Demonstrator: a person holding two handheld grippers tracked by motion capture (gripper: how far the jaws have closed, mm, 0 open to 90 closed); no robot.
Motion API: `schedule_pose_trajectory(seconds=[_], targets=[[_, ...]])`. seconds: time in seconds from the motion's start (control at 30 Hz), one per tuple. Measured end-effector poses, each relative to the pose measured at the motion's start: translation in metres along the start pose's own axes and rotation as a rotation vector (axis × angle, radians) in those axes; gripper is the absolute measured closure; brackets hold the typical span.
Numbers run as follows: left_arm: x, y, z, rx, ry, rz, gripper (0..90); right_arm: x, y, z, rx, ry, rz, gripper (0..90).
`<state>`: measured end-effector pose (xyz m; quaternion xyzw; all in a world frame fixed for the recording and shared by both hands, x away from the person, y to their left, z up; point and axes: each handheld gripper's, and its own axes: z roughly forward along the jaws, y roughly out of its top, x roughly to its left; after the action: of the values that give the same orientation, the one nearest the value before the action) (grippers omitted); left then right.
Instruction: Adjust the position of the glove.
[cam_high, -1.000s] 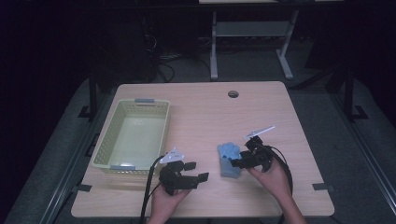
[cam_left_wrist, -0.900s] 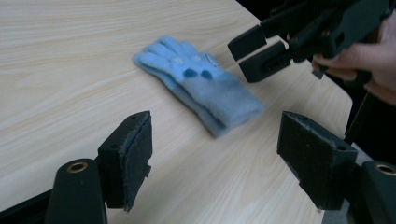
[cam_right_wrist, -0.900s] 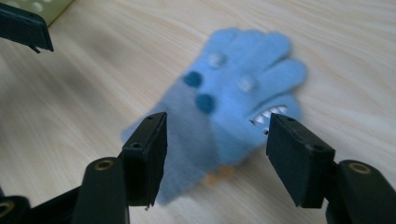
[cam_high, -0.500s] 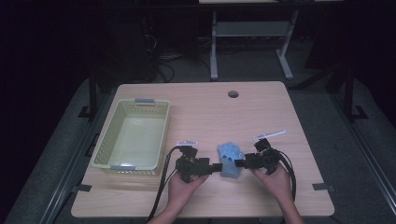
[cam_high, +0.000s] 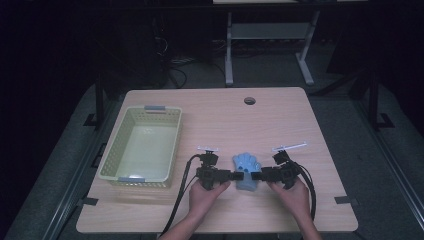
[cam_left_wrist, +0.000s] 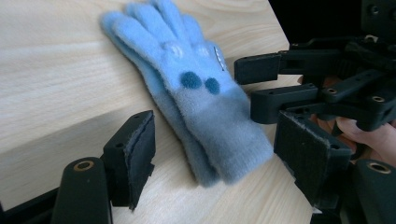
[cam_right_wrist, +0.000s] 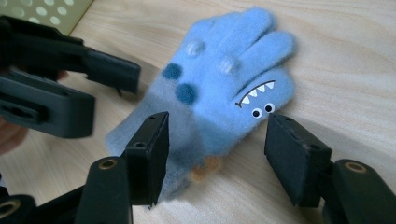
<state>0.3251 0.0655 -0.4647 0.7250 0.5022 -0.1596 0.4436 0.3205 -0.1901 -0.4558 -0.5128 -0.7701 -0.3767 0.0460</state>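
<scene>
Item: blue glove (cam_high: 246, 168), fleece, with two dark blue spots, pale raised dots and a small toothed-monster face on one side. It lies flat on the wooden table (cam_high: 280, 120), to the right of the yellow basket (cam_high: 142, 145) and well apart from it, near the table's front edge.

Left gripper (cam_high: 239, 176): comes at the glove from the basket side. Its jaws stand apart and have just been closing a little; in the left gripper view the cuff end of the glove (cam_left_wrist: 205, 102) lies between the pads, neither pad pressing on it.

Right gripper (cam_high: 254, 176): comes from the side away from the basket, tips facing those of the left gripper. Its jaws also stand apart and have just been closing a little; in the right gripper view the glove's (cam_right_wrist: 219, 88) cuff and palm lie in the gap, untouched by the pads.

Surroundings: the basket holds nothing visible. A round hole (cam_high: 249, 100) sits in the table far behind the glove. The only things close against the glove are the two grippers themselves, each crowding the other's approach.

Orientation: long axis runs front to back across the table, roughly parallel to the basket's long sides; fingers point away from the person, cuff toward the front edge.
</scene>
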Motion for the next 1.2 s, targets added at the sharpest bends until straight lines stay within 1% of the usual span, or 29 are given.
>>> schedule_pose_trajectory(seconds=[0.1,0.17,0.2,0.3,0.37,0.43,0.6,0.7,0.77,0.8,0.87,0.9,0.97,1.03,1.1,1.2], targets=[[0.001,0.0,0.005,0.01,-0.01,-0.011,31.4,0.0,-0.002,0.0,-0.006,0.023,0.021,41.2],[0.002,0.0,0.007,0.02,-0.024,-0.011,33.8,0.0,-0.004,0.001,-0.014,0.03,0.02,41.7],[0.002,0.0,0.008,0.019,-0.021,-0.018,35.0,0.001,-0.004,0.001,-0.011,0.027,0.021,42.0],[0.003,0.001,0.01,0.026,-0.02,-0.013,38.7,0.0,-0.005,0.003,-0.016,0.032,0.037,44.1],[0.003,0.0,0.012,0.024,-0.019,-0.017,41.2,0.0,-0.006,0.004,-0.014,0.035,0.046,45.0],[0.004,0.0,0.013,0.031,-0.021,-0.014,43.7,0.0,-0.007,0.005,-0.009,0.035,0.051,46.2],[0.004,0.0,0.014,0.035,-0.012,-0.005,49.2,0.0,-0.008,0.004,-0.019,0.034,0.053,48.9],[0.005,-0.001,0.015,0.036,-0.013,-0.002,52.0,-0.002,-0.009,0.006,-0.016,0.044,0.074,50.3],[0.005,-0.001,0.015,0.032,-0.01,0.001,52.0,-0.002,-0.01,0.006,-0.014,0.044,0.073,50.5],[0.005,-0.001,0.015,0.028,-0.009,0.0,52.1,-0.002,-0.01,0.006,-0.013,0.046,0.082,50.7],[0.005,-0.001,0.016,0.025,-0.008,-0.001,52.5,-0.004,-0.01,0.007,-0.015,0.053,0.087,51.8],[0.005,-0.001,0.016,0.023,-0.007,0.001,52.9,-0.004,-0.01,0.007,-0.017,0.06,0.099,52.2],[0.004,-0.001,0.017,0.023,-0.005,0.004,54.0,-0.005,-0.011,0.007,-0.02,0.062,0.098,52.7],[0.004,-0.002,0.018,0.024,-0.009,0.006,56.1,-0.003,-0.012,0.007,-0.02,0.06,0.113,54.0],[0.005,-0.002,0.018,0.028,-0.011,0.005,58.7,-0.002,-0.012,0.009,-0.023,0.061,0.104,56.3],[0.007,-0.002,0.018,0.038,-0.018,0.009,62.1,0.0,-0.012,0.011,-0.032,0.058,0.114,60.2]])
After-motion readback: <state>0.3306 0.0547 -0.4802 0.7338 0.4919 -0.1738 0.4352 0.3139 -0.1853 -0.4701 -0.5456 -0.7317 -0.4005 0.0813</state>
